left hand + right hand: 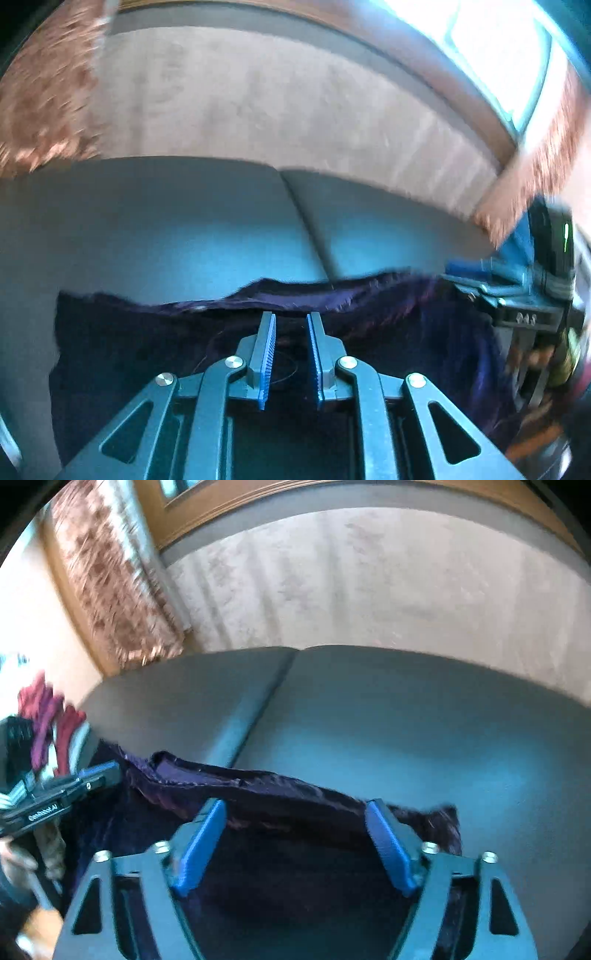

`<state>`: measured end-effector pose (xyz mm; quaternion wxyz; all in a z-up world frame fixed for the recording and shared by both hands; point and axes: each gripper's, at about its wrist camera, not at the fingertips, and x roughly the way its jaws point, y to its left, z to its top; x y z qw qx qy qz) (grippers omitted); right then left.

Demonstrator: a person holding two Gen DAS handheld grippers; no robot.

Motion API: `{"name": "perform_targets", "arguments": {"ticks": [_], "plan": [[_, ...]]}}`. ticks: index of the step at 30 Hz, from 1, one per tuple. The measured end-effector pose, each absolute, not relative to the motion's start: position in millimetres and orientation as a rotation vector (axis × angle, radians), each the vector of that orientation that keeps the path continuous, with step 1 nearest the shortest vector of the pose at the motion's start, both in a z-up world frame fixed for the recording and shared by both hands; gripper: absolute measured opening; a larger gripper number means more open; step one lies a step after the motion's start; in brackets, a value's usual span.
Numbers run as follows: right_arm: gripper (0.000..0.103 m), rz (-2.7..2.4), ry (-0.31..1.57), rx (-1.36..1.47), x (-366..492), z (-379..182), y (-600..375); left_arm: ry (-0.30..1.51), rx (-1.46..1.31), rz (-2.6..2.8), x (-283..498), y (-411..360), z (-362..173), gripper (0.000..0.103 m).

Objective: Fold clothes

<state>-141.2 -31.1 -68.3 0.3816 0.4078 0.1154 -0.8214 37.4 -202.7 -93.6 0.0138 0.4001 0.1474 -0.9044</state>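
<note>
You have a dark purple garment (369, 332) lying on the grey surface (184, 229), its far edge running just ahead of both sets of fingers and its body spreading back beneath them. Your left gripper (291, 321) has its fingers (267, 354) narrowed to a slim gap with nothing visibly pinched between them; the cloth sits under and beyond the tips, so you hold nothing there as far as this view shows. Your right gripper (295, 808) has its fingers (201, 843) spread wide, straddling the raised, rumpled hem, and it too grips nothing. The step in hand looks like taking hold of that far edge to carry it over for a fold. To do it well, I would widen the left fingers first, since the present gap may only skim the fabric. Bring each pair down so the hem lies between the pads, not in front of them, and close on one layer only; near the left side of the right fingers the cloth looks doubled over, so check what you catch. Keep the two grasps well apart along the edge so the fold line stays straight, and lift both evenly. The seam (255, 716) in the surface beyond the fingers gives you a line to square against.
</note>
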Motion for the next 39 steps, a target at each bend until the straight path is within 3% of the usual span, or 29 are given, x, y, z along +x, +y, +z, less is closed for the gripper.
{"name": "perform_targets", "arguments": {"ticks": [3,5,6,8,9,11,13,15,19,22,27,32,39], "plan": [[0.070,-2.081,0.469,1.051,-141,-81,-60,0.281,1.307,-2.817,21,-193,-98,0.016],[0.048,-2.070,0.525,1.071,-141,-91,-68,0.162,1.345,-2.812,10,-186,-102,0.016],[0.048,-2.065,0.547,1.084,-142,-96,-70,0.102,1.364,-2.808,4,-183,-103,0.016],[0.024,-2.077,0.535,1.066,-140,-97,-68,0.075,1.311,-2.801,-4,-184,-100,0.015],[0.016,-2.104,0.506,1.046,-140,-93,-64,0.126,1.246,-2.789,-5,-191,-95,0.013],[0.010,-2.178,0.411,1.012,-144,-85,-54,0.447,1.101,-2.710,-6,-227,-88,0.013],[0.007,-2.263,0.294,1.035,-154,-86,-40,0.652,1.115,-2.586,-6,-257,-100,0.012],[0.006,-2.287,0.257,1.078,-160,-99,-36,0.794,1.086,-2.568,0,-277,-105,0.011],[0.010,-2.280,0.150,1.120,-168,-110,-24,0.873,1.016,-2.512,12,-292,-107,0.005],[0.011,-2.272,0.127,1.124,-168,-111,-23,0.794,1.031,-2.486,11,-288,-98,0.004],[0.017,-2.215,0.032,1.137,-162,-92,-3,0.667,0.965,-2.512,41,-268,-60,0.017],[0.038,-2.215,-0.030,1.065,-119,-56,73,0.479,0.970,-2.594,89,-225,-44,0.021],[0.040,-2.302,-0.064,1.160,-62,-65,169,0.515,1.055,-2.534,125,-201,-61,0.021]]}}
